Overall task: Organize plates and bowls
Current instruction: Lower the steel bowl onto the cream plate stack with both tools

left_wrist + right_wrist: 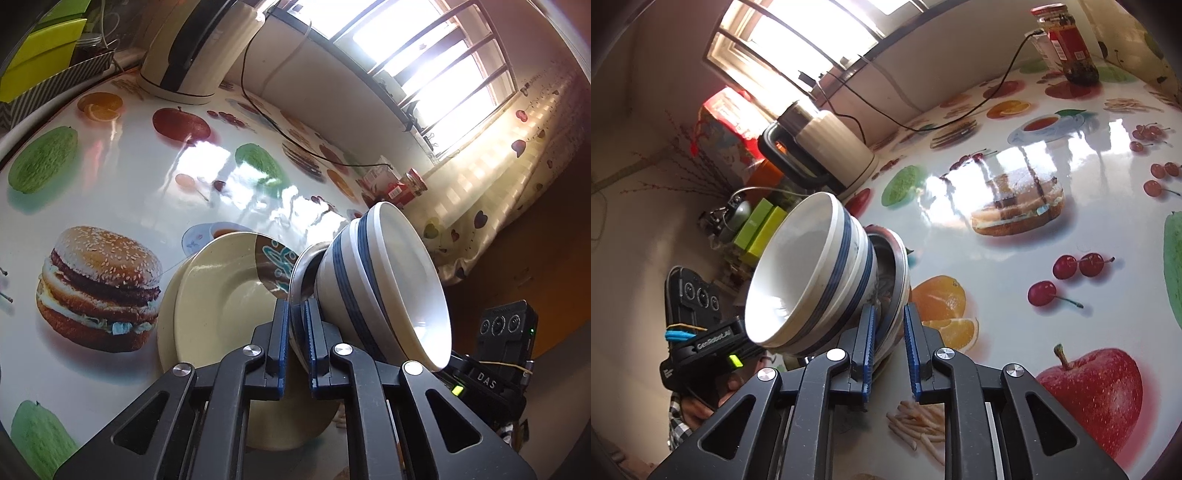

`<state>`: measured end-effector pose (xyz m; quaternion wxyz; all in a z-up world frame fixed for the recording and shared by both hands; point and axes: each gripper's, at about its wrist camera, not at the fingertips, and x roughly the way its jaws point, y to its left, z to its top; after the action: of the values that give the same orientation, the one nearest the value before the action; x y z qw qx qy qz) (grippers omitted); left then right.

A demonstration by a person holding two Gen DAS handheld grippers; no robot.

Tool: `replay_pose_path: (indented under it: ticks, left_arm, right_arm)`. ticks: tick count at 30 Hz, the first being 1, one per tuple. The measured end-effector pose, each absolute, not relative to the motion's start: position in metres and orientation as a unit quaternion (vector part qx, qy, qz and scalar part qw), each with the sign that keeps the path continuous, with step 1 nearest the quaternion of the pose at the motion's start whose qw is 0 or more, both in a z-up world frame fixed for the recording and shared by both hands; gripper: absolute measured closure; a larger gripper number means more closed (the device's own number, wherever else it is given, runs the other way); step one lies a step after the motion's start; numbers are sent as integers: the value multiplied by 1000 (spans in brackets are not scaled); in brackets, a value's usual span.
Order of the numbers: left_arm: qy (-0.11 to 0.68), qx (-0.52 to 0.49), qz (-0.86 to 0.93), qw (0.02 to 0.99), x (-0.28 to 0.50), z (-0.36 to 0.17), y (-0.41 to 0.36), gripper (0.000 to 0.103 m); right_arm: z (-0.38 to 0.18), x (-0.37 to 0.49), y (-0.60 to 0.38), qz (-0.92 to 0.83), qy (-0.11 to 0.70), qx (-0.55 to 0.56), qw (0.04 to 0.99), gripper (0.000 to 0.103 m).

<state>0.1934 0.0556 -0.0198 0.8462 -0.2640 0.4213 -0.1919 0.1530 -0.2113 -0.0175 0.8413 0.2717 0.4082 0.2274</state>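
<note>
You are mid-carry: your left gripper (295, 325) is clamped on the rim of a steel plate (301, 273) with two nested blue-striped bowls (373, 280) riding on it, all held over the cream plates (218, 291) stacked on the fruit-print table (122, 170). Your right gripper (889, 334) straddles the same rim, jaws parted — not yet gripping. The bowls look glossy white, banded dark blue, tilted with the plate. Next, probably level the load and lower it squarely onto the cream stack — slowly, since the bowls could slide.
</note>
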Motion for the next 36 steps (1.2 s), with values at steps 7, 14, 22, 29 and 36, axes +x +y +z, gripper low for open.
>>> replay_pose_path:
  ticks: [7, 14, 22, 29, 36]
  left_arm:
    - [417, -266, -198, 847, 194, -20, 57, 95]
    - [411, -269, -196, 849, 192, -18, 60, 96]
    - [402, -271, -188, 854, 187, -11, 71, 96]
    - [393, -274, -174, 861, 180, -7, 87, 97]
    - [394, -276, -156, 863, 175, -9, 102, 97]
  right_arm:
    - [-18, 158, -210, 236, 407, 264, 842, 86]
    - [-15, 156, -207, 242, 400, 255, 846, 87]
    - [-10, 156, -200, 249, 398, 249, 847, 87]
    - [-7, 158, -184, 264, 400, 243, 843, 87]
    - [-9, 165, -166, 277, 408, 236, 838, 87]
